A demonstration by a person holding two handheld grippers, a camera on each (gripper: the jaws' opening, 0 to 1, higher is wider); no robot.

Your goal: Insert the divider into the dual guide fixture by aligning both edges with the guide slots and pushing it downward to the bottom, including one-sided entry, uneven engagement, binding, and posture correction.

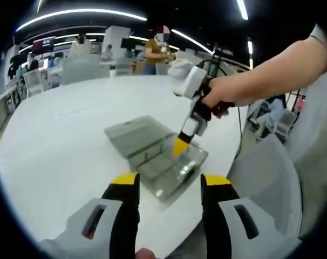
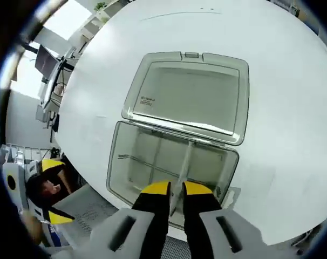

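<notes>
Right gripper view: right gripper (image 2: pixel 176 190) points down into a clear plastic box (image 2: pixel 120 162) on the white desk (image 2: pixel 282 135). Its yellow-tipped jaws are narrow, pinched on the near end of a thin clear divider (image 2: pixel 184 162) that stands on edge across the box's tray. Another thin partition (image 2: pixel 147 162) runs crosswise inside the tray. Hinged lid (image 2: pixel 188 97) lies open flat behind the tray, latch tab at its far edge.

Left gripper view: left gripper (image 1: pixel 169 186) held apart from the box (image 1: pixel 158 156), near the desk's (image 1: pixel 61 145) edge, jaws wide with nothing between them. Right gripper (image 1: pixel 181 147), held by a person's hand (image 1: pixel 220 97), reaches tip-down into the tray. People and chairs in the blurred background.
</notes>
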